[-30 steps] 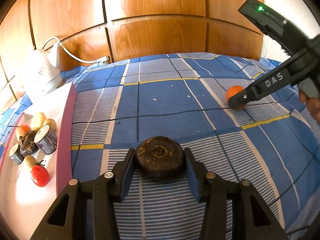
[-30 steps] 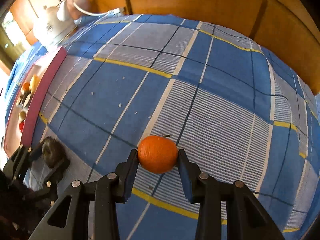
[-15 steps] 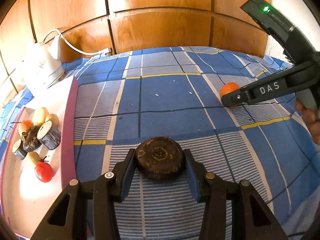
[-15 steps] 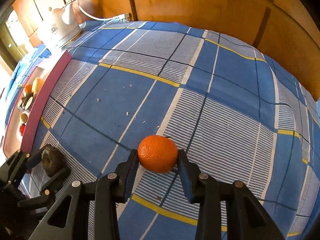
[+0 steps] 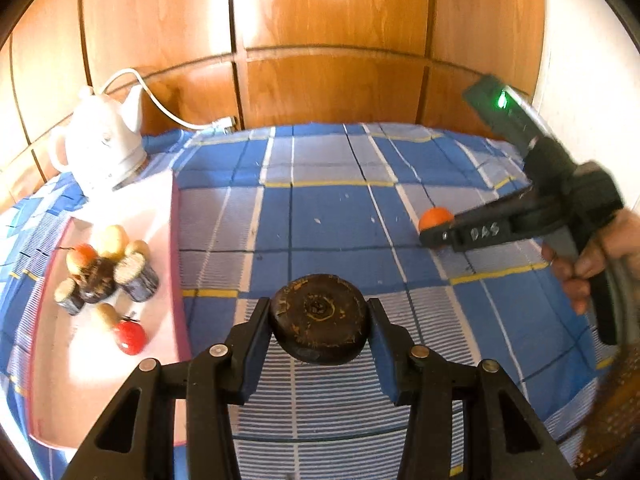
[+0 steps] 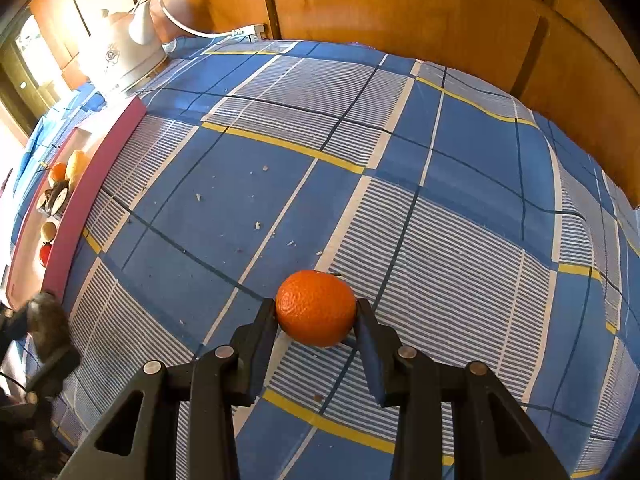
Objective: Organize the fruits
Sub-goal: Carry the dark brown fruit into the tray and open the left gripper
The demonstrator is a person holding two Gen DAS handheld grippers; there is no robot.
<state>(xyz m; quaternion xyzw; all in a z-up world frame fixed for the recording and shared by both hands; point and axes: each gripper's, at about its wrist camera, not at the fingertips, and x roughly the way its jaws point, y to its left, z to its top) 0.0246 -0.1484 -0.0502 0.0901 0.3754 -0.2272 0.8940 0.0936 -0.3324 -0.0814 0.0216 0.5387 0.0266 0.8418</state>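
Note:
My left gripper (image 5: 319, 326) is shut on a dark brown round fruit (image 5: 318, 318) and holds it above the blue checked cloth. My right gripper (image 6: 316, 312) is shut on an orange (image 6: 316, 307), held over the cloth; the orange also shows in the left wrist view (image 5: 436, 216), far right. A pink tray (image 5: 176, 264) lies to the left with several fruits: a red one (image 5: 129, 337), a yellow one (image 5: 111, 237), dark cut pieces (image 5: 136, 276). In the right wrist view the tray (image 6: 80, 208) is at the far left, and the left gripper with its dark fruit (image 6: 46, 320) is at the lower left.
A white electric kettle (image 5: 102, 148) with a cord stands behind the tray, also shown in the right wrist view (image 6: 124, 52). Wooden panels (image 5: 320, 60) close off the back. Small crumbs (image 6: 256, 225) lie on the checked cloth (image 5: 332, 216).
Both grippers have lifted and tilted up with their fruits still held. The left gripper's view has shifted so the tray sits closer to centre. The right gripper has moved slightly left.

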